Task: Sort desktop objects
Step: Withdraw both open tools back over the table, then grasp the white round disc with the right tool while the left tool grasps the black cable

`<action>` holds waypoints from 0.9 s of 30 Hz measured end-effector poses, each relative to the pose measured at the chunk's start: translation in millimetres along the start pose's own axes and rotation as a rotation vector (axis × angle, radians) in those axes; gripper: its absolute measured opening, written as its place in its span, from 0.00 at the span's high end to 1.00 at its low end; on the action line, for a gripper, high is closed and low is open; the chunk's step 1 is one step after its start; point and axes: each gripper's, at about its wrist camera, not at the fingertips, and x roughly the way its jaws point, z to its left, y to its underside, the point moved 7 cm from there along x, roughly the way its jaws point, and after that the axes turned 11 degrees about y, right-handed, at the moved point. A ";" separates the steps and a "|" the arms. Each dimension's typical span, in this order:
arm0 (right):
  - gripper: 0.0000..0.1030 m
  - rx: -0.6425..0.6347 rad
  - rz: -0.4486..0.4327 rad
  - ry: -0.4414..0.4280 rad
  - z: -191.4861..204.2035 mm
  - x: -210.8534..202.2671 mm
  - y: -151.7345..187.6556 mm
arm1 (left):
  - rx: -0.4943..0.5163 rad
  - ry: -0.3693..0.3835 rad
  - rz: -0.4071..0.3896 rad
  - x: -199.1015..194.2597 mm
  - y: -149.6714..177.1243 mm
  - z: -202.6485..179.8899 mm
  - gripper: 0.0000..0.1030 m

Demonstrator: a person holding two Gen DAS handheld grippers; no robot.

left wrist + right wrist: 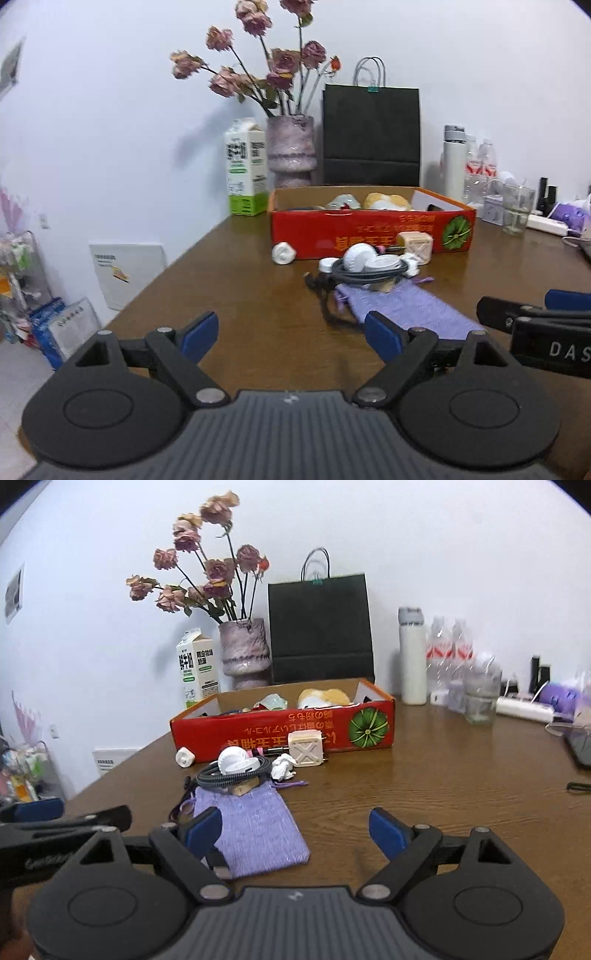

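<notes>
White wall backed a brown wooden surface (424, 790) where a red cardboard box (280, 731) already held a few items, among them a yellow plush. Sorting looked only partly done: in front of the box lay a purple cloth pouch (251, 827), a coiled grey cable (232, 773) with white round pieces on it, a beige cube-shaped adapter (306, 748), a crumpled white scrap (282, 768) and a small white cube (184, 757). Left gripper (291, 336) and right gripper (295, 830) both stood wide apart and empty, near the pouch.
</notes>
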 end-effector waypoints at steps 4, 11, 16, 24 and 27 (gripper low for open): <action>0.16 0.003 0.006 -0.027 -0.1 -3.5 3.6 | -0.037 0.002 0.019 0.2 1.3 3.4 0.14; 0.16 0.024 0.023 -0.005 -16.3 -2.5 9.8 | -0.046 0.017 0.061 8.3 8.5 -1.0 0.14; 0.16 0.052 0.047 0.011 -26.0 5.4 12.8 | -0.036 0.047 0.061 9.6 10.8 -8.2 0.14; 0.17 0.033 0.115 -0.050 -24.6 23.1 0.1 | -0.089 0.062 0.120 32.4 7.6 8.9 0.15; 0.20 0.023 0.127 -0.100 -15.5 36.9 -13.4 | -0.067 0.060 0.176 54.0 -3.5 14.4 0.17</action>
